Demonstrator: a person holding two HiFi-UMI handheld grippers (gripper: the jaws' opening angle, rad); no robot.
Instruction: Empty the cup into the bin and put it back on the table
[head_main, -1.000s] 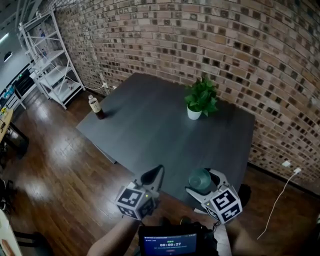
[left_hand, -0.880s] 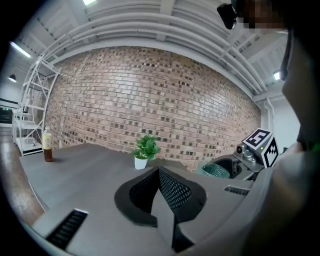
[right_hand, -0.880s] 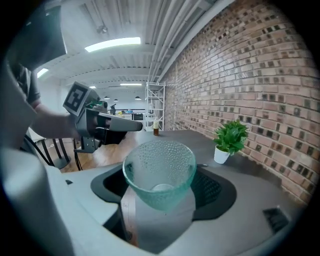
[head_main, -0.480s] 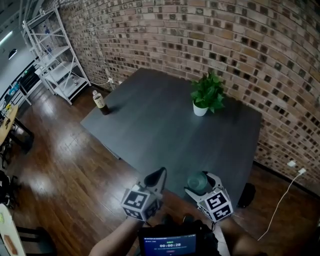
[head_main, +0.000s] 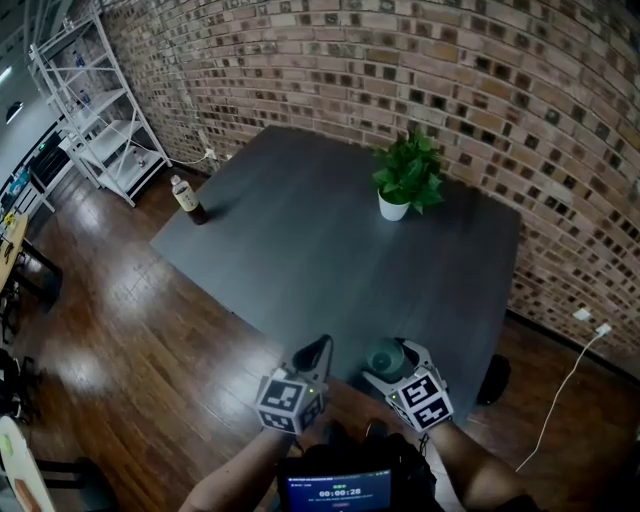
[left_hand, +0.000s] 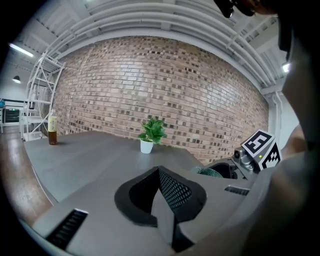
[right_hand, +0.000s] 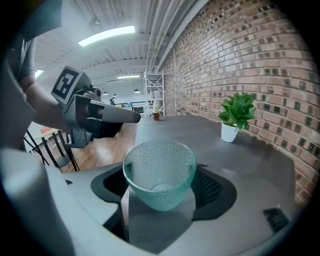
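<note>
Found the right gripper (head_main: 388, 361) clenched on a pale green dimpled glass cup (head_main: 384, 357), jaws spread wide against its sides, mouth up. Placed the cup at the table's (head_main: 330, 240) near edge, toward the near right corner; could not tell whether its base touched the dark top. Found the left gripper (head_main: 316, 350) just beside it on the left, jaws pressed together on nothing, tip at that same edge. Noted a potted plant (head_main: 405, 178) near the far right edge, close to the brick wall (head_main: 450, 60), and a brown bottle (head_main: 187, 200) upright at the left corner. Saw a white shelf rack (head_main: 95, 110) on the wooden floor (head_main: 120, 330) beyond that corner.
</note>
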